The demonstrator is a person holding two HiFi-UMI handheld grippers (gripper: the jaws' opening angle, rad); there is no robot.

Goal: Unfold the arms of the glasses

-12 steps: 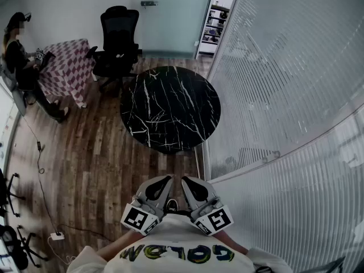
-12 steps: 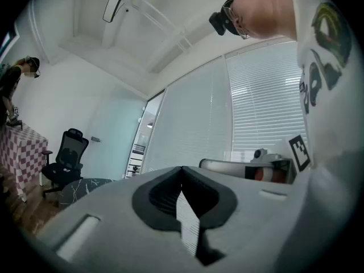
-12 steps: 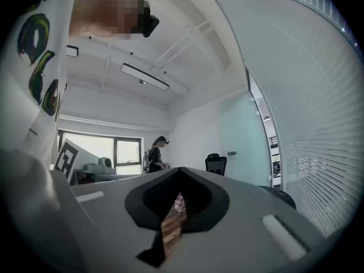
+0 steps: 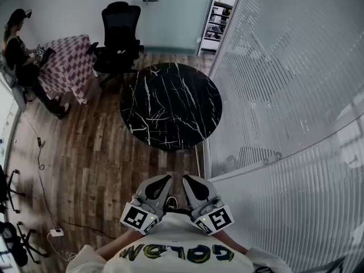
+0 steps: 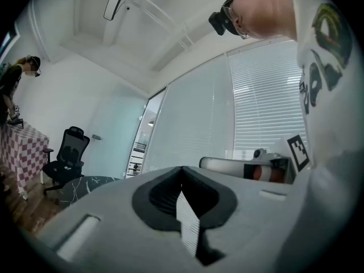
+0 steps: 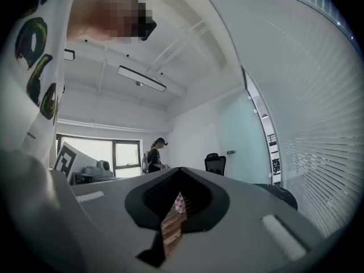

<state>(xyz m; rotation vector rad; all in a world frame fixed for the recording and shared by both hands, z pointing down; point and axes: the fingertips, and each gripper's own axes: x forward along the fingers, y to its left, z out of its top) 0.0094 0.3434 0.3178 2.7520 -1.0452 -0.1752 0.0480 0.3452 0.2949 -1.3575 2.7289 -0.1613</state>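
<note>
No glasses show in any view. In the head view my left gripper [image 4: 161,182] and right gripper [image 4: 189,182] are held close to my chest, side by side, both shut with nothing between the jaws. The round black marble table [image 4: 170,106] stands ahead of them on the wooden floor, and I see nothing on its top. In the left gripper view the left gripper [image 5: 182,172] has its jaws together and points level across the room, with the right gripper's body [image 5: 250,168] beside it. The right gripper [image 6: 181,172] in its own view is likewise shut and empty.
A wall of white blinds [image 4: 284,95] runs along the right. A black office chair [image 4: 118,38] stands behind the table. At the far left a person [image 4: 20,56] sits by a checked-cloth table [image 4: 65,64]. A cable and power strip [image 4: 56,234] lie on the floor.
</note>
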